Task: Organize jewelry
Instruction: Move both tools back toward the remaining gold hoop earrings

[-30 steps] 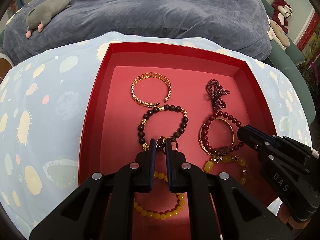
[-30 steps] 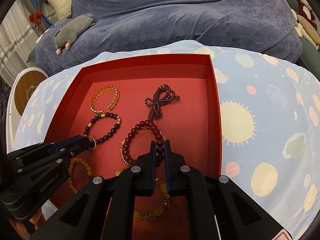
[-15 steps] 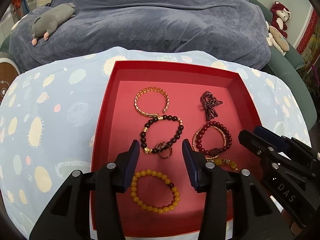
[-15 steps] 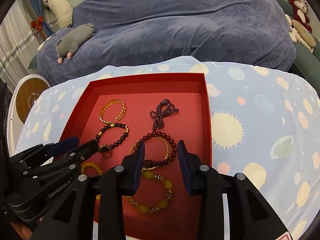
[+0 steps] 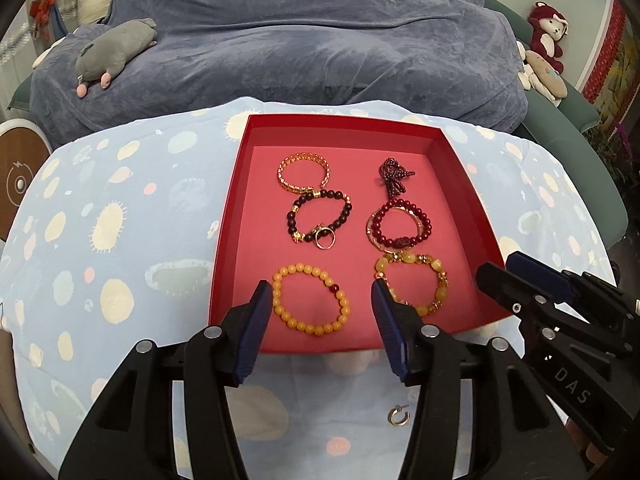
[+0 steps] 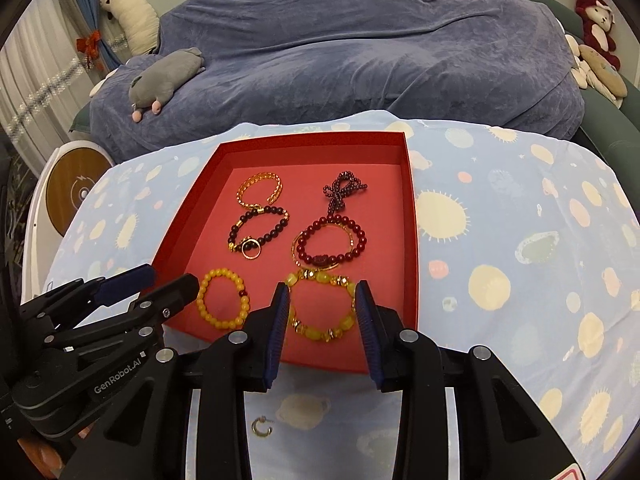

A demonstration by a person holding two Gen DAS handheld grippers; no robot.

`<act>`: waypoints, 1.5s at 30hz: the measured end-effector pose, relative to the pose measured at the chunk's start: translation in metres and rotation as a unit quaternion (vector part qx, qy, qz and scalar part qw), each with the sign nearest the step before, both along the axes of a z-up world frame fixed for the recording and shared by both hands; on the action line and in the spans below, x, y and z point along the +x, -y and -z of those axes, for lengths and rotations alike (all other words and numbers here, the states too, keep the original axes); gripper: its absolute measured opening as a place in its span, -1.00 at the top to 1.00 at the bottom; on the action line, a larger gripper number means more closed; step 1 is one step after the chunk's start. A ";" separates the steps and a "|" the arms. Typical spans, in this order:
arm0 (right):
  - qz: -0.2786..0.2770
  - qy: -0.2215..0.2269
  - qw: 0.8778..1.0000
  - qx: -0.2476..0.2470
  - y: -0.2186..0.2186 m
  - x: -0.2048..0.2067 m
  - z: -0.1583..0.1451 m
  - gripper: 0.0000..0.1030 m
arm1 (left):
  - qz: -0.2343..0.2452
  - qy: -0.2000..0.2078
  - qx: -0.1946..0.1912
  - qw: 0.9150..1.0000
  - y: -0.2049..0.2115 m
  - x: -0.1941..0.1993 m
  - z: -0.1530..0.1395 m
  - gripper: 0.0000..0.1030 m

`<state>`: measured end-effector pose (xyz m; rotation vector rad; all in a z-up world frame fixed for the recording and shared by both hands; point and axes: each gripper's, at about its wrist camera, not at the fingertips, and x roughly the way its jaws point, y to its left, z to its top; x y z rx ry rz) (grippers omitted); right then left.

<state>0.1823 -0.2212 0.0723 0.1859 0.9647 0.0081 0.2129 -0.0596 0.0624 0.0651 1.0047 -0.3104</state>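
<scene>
The left gripper (image 5: 318,306) was wide open and held nothing. The right gripper (image 6: 320,304) was wide open too, with nothing in it. Both hung over the near edge of the red tray (image 5: 228,216).

In the tray lay a gold bangle (image 5: 304,174), a dark bead bracelet (image 5: 320,216) touching a gold ring (image 5: 324,238), a red bead bracelet (image 5: 400,226), and two yellow bracelets (image 5: 310,304).

A small hoop earring (image 5: 398,414) lay on the blue cloth (image 5: 100,220), near the tray's near side.
</scene>
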 end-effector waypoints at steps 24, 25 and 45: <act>0.016 -0.045 0.999 0.000 -0.020 -0.135 0.035 0.20 | 0.008 -0.030 0.004 1.000 -0.021 -0.136 0.026 -0.16; 0.017 -0.047 0.999 -0.001 -0.020 -0.139 0.038 0.20 | 0.011 -0.031 0.006 0.999 -0.021 -0.142 0.029 -0.16; 0.034 -0.072 0.997 0.008 -0.009 -0.164 0.060 0.20 | 0.004 -0.047 0.022 0.999 -0.014 -0.154 0.071 0.08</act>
